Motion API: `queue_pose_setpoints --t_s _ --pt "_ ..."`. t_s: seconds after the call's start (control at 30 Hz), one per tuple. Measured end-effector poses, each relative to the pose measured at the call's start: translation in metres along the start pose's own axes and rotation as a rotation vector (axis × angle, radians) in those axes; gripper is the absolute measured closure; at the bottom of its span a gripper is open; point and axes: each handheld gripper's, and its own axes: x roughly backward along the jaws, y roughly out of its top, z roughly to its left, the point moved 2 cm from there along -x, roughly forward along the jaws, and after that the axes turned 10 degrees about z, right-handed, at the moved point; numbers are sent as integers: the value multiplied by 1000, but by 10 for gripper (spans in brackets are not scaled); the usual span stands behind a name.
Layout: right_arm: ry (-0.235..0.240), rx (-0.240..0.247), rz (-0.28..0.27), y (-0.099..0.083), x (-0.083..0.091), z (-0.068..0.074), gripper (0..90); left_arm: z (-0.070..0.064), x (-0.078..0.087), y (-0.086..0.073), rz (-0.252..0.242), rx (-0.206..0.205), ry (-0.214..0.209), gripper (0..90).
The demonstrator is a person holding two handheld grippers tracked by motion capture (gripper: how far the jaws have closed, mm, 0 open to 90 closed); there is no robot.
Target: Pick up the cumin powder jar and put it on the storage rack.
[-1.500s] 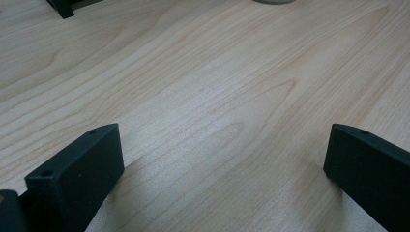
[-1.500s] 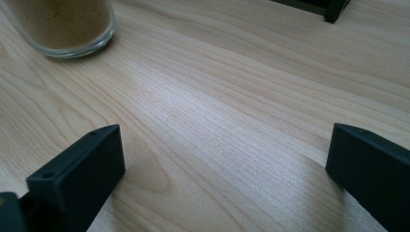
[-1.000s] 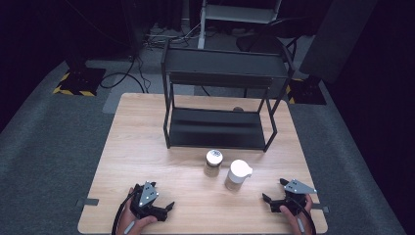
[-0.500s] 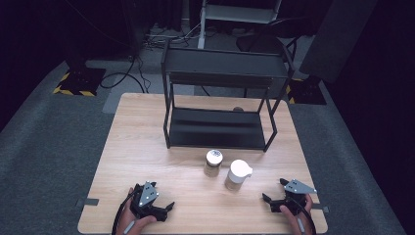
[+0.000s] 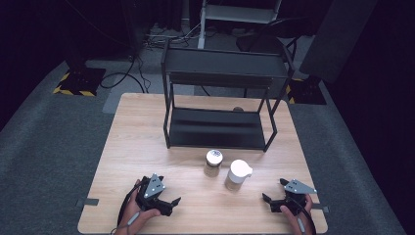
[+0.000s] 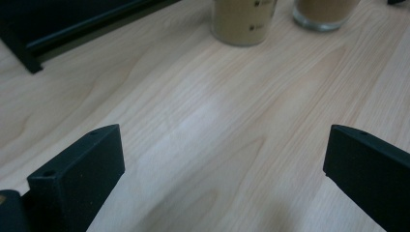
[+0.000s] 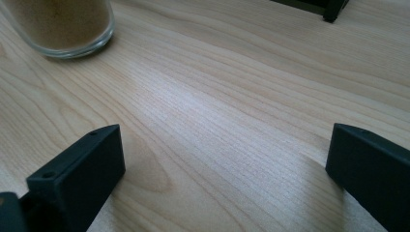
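Observation:
Two small jars stand near the middle of the wooden table (image 5: 137, 147): one with a round white lid (image 5: 213, 162) and one with a white pouring cap (image 5: 237, 174). Both hold a tan powder. My left gripper (image 5: 169, 203) rests open at the front left, held by a hand; its jaws stand wide apart over bare wood (image 6: 217, 145), with the lidded jar (image 6: 243, 21) and the capped jar (image 6: 324, 12) ahead. My right gripper (image 5: 270, 200) rests open at the front right, jaws wide, with the capped jar (image 7: 60, 26) ahead to its left.
A black two-tier metal rack (image 5: 220, 98) stands at the back half of the table; its foot shows in the right gripper view (image 7: 333, 7). Grey carpet (image 5: 44, 147) surrounds the table, with cables and stands behind.

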Motion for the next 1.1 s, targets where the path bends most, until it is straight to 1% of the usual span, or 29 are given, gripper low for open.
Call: queue_pose_setpoints --t_s 0.07,0.17,0.23,0.4,0.47,0.53,0.6,0.67,0.93,1.1 --pt "0 0 0 0 0 0 1 0 -3 6 -12 -12 -2 7" --pt "0 0 0 0 0 0 1 1 -7 14 -28 -18 -15 6" --pt "-1 0 0 0 0 0 1 2 -8 21 -33 -25 -21 6" --pt "-2 0 0 0 0 0 1 3 -11 38 -42 -56 -23 6" --pt "-2 0 0 0 0 0 1 4 -12 43 -53 -59 -32 6" --pt "-2 0 0 0 0 0 1 4 -14 49 -54 -70 -32 5" --pt "-2 1 -1 0 0 0 1 4 -17 56 -56 -75 -43 5" --pt "-2 0 0 0 0 0 1 4 -20 62 -55 -88 -44 5" --pt "-2 1 0 0 0 0 1 4 -31 88 -64 -124 -72 4" --pt "-1 1 -1 -1 1 0 1 6 -40 99 -63 -115 -87 4"
